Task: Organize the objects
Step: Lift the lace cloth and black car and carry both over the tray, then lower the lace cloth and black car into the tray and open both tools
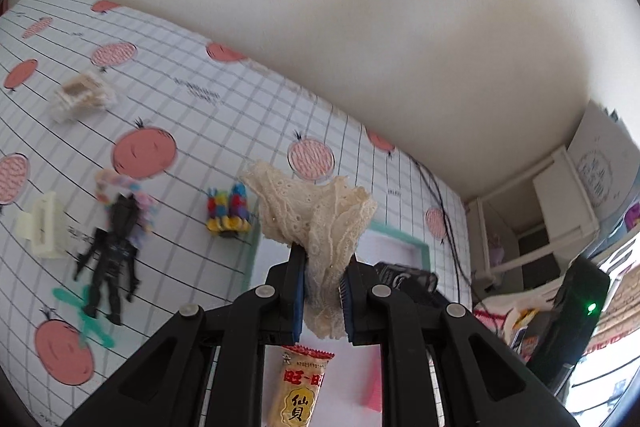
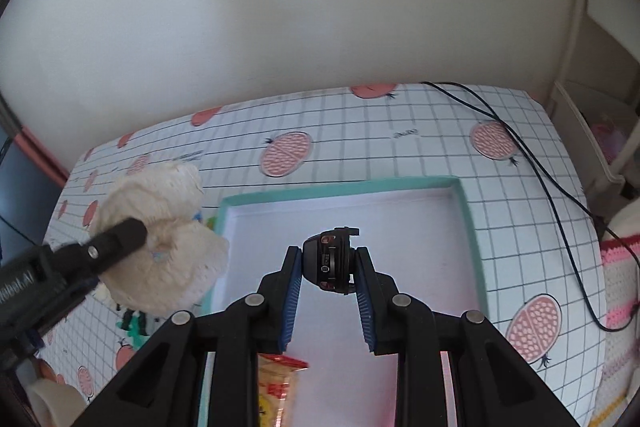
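The left gripper [image 1: 322, 291] is clenched on one cream lace scrunchie [image 1: 316, 211], its long axis running up from the jaws at frame centre. The right gripper [image 2: 328, 283] grasps one black toy car [image 2: 329, 261], rear toward the camera, above the teal-rimmed tray [image 2: 468, 211]. One snack packet [image 1: 298, 391] lies in the tray, lower centre.

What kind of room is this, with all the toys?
Probably a child's bedroom or playroom at home. A table with a pomegranate-print cloth holds toys like a black figure, beside a teal-rimmed tray, with a white shelf by the plain wall.
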Demonstrator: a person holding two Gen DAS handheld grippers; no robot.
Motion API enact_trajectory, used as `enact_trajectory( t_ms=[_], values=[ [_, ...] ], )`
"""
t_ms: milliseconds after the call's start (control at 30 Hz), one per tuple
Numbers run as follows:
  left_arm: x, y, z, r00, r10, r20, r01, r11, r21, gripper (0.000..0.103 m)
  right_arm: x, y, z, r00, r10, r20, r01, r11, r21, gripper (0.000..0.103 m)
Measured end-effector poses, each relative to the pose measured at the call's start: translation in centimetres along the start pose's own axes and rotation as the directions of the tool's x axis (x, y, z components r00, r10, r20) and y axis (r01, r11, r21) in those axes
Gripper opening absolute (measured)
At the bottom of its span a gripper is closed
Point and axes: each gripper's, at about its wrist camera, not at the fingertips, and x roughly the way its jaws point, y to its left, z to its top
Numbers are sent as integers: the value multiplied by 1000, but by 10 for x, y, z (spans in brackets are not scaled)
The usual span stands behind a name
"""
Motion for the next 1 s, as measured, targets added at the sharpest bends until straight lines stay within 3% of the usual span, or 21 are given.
enact_trajectory(
  t_ms=[333,767,867,1000],
  values=[
    [42,-5,-31,996,27,-90,-23,999,43,16,12,-15,-5,1000,-28,-12,28,999,37,28],
    [65,4,-48,970,136,-199,-123,989,78,16,19,-2,-13,974,-108,-197,85,989,-123,28],
    [62,2,-47,968,147,-203,-130,987,94,21,23,-2,-15,967,-109,-231,81,988,-128,28],
    [57,-4,-42,968,160,-196,-139,983,116,39,24,-1,-17,959,-113,-260,82,988,-129,29]
  ],
)
